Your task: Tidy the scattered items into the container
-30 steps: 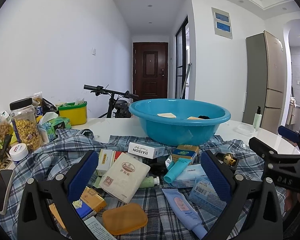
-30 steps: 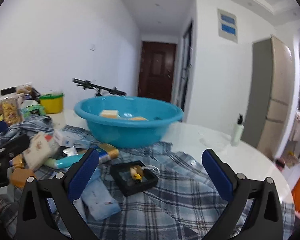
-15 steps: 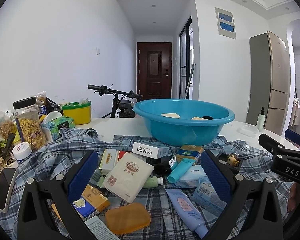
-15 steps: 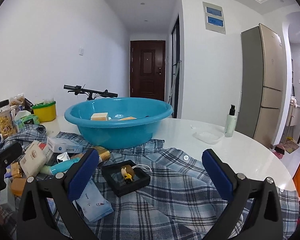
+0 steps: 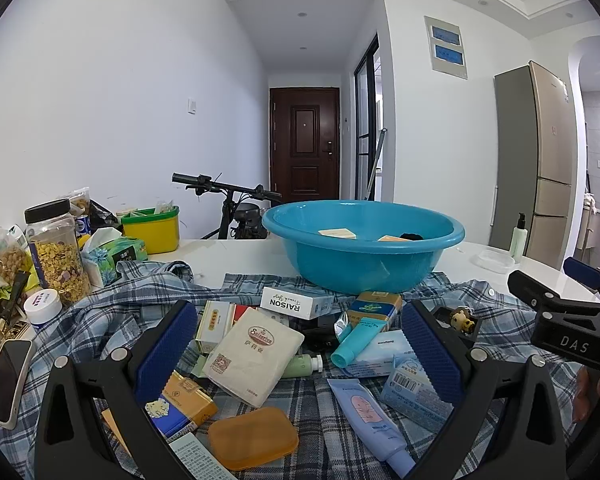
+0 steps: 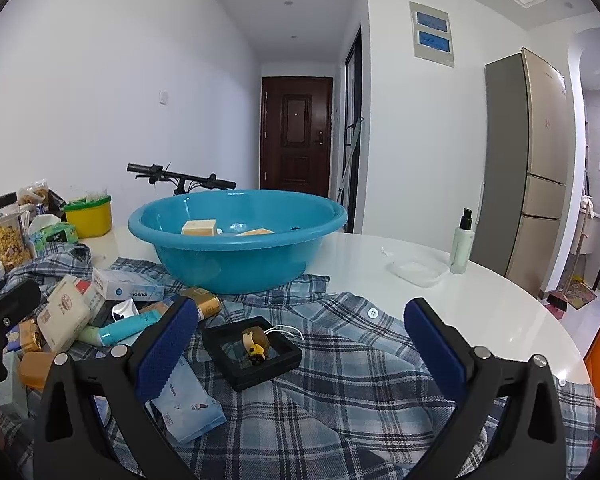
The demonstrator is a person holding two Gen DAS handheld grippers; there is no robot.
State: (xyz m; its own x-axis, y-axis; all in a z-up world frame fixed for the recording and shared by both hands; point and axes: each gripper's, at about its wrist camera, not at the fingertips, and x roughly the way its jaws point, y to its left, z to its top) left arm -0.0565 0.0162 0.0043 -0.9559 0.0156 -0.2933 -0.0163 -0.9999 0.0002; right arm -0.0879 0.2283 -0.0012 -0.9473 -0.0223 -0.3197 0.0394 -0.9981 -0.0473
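A blue basin (image 5: pixel 364 256) stands on the white table behind a plaid shirt (image 5: pixel 100 320); it also shows in the right wrist view (image 6: pixel 236 252), with a few small items inside. Scattered on the shirt are a beige tissue pack (image 5: pixel 254 354), a RAISON box (image 5: pixel 296 304), a teal tube (image 5: pixel 356 340) and an orange soap (image 5: pixel 254 438). My left gripper (image 5: pixel 300 354) is open and empty above the pile. My right gripper (image 6: pixel 300 352) is open and empty over a black framed box (image 6: pixel 252 350) holding a small yellow figure.
A cereal jar (image 5: pixel 58 252), a yellow-green tub (image 5: pixel 152 228), a tissue box (image 5: pixel 116 252) and a phone (image 5: pixel 6 382) sit at the left. A pump bottle (image 6: pixel 462 242) and a clear lid (image 6: pixel 418 270) are on the table at the right.
The right gripper has swung left and steadied, bringing the black framed box between its fingers. The left view has shifted slightly; both grippers stay open.
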